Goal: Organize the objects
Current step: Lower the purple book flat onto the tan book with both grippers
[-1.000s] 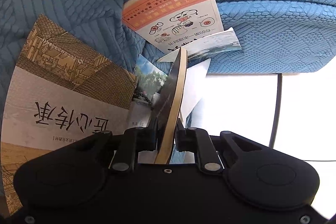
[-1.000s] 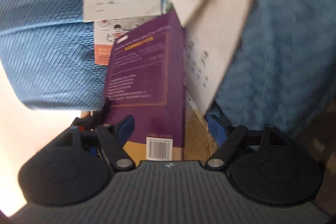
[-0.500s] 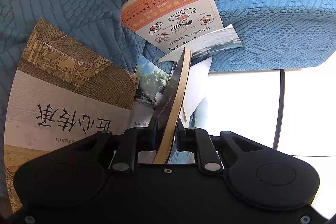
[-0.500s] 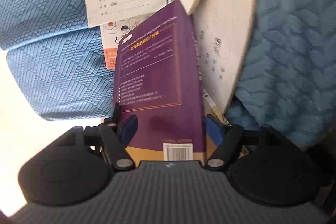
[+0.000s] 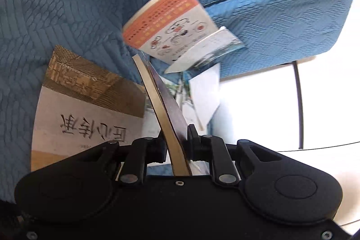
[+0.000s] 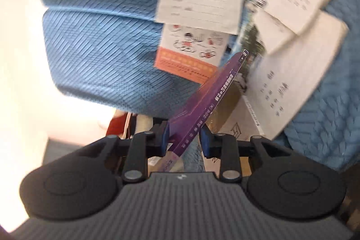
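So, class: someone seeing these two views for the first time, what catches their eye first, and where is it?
Probably the purple book, standing edge-up between the fingers of the right hand-held gripper, whose jaws are closing on it. Next, the orange-and-white cartoon book lying on the blue textured sofa behind it, then the tan book with large characters at the left view's lower left.

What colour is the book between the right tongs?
Purple book, with light lettering on its spine; clearest in the right wrist view.

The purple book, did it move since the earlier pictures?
Yes. The purple book, between the closing right gripper, has tipped from cover-up onto its edge, spine showing, and now leans toward the white booklet lying on the blue cushion.
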